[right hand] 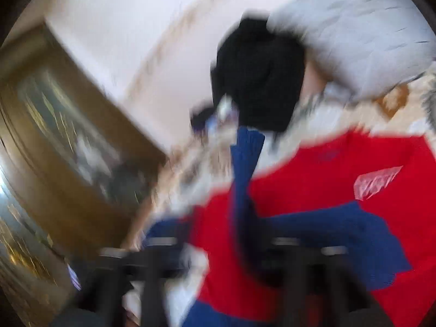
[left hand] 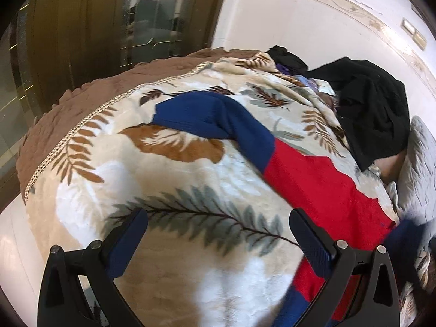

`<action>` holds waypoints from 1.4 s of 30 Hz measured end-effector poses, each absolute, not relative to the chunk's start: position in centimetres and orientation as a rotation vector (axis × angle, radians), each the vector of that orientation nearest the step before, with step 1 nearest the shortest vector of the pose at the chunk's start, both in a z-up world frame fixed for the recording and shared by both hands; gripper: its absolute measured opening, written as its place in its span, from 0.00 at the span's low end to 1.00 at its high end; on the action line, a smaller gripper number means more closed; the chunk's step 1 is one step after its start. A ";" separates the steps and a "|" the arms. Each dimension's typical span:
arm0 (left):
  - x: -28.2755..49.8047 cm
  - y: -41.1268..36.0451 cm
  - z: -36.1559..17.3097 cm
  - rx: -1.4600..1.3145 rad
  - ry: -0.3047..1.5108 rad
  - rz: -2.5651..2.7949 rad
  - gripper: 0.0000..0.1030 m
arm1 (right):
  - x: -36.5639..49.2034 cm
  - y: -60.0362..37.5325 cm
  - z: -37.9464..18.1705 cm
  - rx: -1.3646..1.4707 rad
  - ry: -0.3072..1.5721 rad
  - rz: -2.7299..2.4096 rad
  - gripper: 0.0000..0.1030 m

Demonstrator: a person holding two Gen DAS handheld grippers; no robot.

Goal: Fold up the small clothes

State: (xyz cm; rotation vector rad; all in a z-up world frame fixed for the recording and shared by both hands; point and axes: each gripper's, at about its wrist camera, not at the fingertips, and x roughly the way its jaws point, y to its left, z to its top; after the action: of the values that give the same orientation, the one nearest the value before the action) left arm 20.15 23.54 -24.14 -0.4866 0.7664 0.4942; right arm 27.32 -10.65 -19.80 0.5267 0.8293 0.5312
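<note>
A red sweater (left hand: pixel 313 188) with blue sleeves lies spread on the leaf-print blanket (left hand: pixel 163 185) that covers the bed. In the left wrist view one blue sleeve (left hand: pixel 218 120) stretches out across the blanket toward its braided edge, while the red body runs along the blanket's right side. The left gripper (left hand: pixel 218 231) hangs just above the blanket with its jaws wide apart and nothing between them — its right finger sits at the sweater's edge.

The right wrist view is heavily blurred. It shows the sweater's red body (right hand: pixel 340 174) with a pale printed patch, and a blue sleeve (right hand: pixel 245 169) rising up over it. The right gripper (right hand: pixel 226 248) is a dark smear at the bottom — whether its jaws are apart or clamped on cloth I cannot tell.

A black garment (left hand: pixel 373 109) is heaped at the blanket's far right corner, beside a grey pillow (right hand: pixel 354 35).
</note>
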 end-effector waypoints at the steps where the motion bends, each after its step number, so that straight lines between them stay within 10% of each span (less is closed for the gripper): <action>1: 20.0 24.0 -24.2 -0.490 0.768 0.507 1.00 | 27.0 -9.8 -20.2 0.515 0.839 0.566 0.90; 20: 20.3 24.8 -24.9 -0.492 0.797 0.511 1.00 | 30.4 -15.8 -29.1 1.055 1.082 0.608 0.71; 42: 19.8 28.4 -25.6 -0.572 0.805 0.524 1.00 | 28.4 -10.0 -28.2 0.615 1.252 0.761 0.59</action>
State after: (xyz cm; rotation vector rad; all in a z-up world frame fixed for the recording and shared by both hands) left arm 19.83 28.39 -25.56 -0.5725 0.8050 0.5243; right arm 28.43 -9.95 -28.24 0.6147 1.2518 0.7612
